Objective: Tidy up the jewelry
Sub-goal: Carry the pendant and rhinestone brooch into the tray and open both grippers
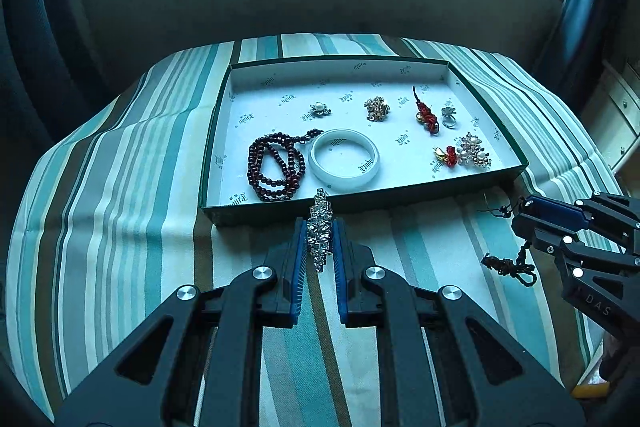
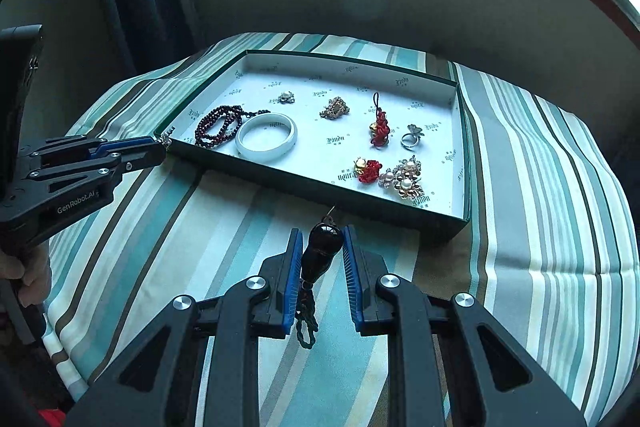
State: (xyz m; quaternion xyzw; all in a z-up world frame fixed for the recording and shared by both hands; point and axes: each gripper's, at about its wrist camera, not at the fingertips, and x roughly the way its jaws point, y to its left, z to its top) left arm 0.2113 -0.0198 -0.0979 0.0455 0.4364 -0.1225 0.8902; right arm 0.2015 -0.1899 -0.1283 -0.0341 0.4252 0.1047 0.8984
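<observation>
A shallow green box [image 1: 516, 174] with white printed lining lies on the striped cloth; it also shows in the right wrist view [image 2: 460, 223]. In it lie a dark red bead necklace [image 1: 272, 165], a white bangle [image 1: 345, 159], brooches, red knot charms [image 1: 426, 115] and a ring [image 1: 449, 118]. My left gripper [image 1: 320, 241] is shut on a sparkling crystal piece [image 1: 320, 231] just before the box's near wall. My right gripper [image 2: 322, 247] is shut on a black pendant [image 2: 322, 247] with a dark knotted cord [image 2: 306, 327] hanging below, near the box's front wall.
The striped teal and white cloth [image 1: 120, 207] covers a rounded surface that drops off at the edges. A wall, dark curtains and windows stand behind. White drawers [image 1: 620, 115] stand at the far right. The right gripper appears in the left view [image 1: 532, 223], the left gripper in the right view [image 2: 156, 147].
</observation>
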